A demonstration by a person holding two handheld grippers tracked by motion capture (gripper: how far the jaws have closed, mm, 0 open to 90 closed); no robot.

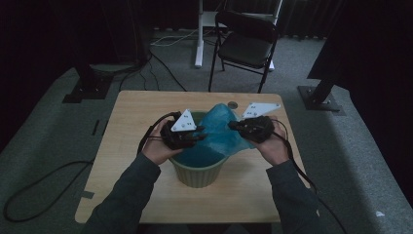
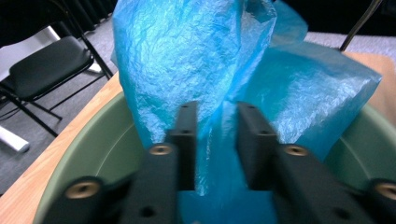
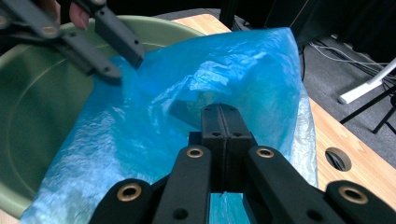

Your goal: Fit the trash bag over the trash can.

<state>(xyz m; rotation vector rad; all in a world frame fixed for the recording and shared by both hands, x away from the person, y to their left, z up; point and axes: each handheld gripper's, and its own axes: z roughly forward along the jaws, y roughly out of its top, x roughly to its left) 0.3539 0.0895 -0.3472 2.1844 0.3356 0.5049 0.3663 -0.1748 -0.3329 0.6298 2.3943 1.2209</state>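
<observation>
Wooden table (image 1: 146, 105): both hands level, grippers meeting blue bag (image 1: 219, 129)

The left gripper (image 2: 215, 140) is pointing toward 12 o'clock with its jaws partly closed around a fold of the blue plastic bag (image 2: 187, 60), which is rising from the green bin (image 2: 107, 140), a black chair (image 2: 46, 65) standing at 10 o'clock.

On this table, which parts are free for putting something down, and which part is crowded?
Bare wood lies along the near edge of the table in front of the green bin, along its left side, and at the far left corner. The middle is crowded: the bin, the blue bag, the left gripper and right gripper.
</observation>
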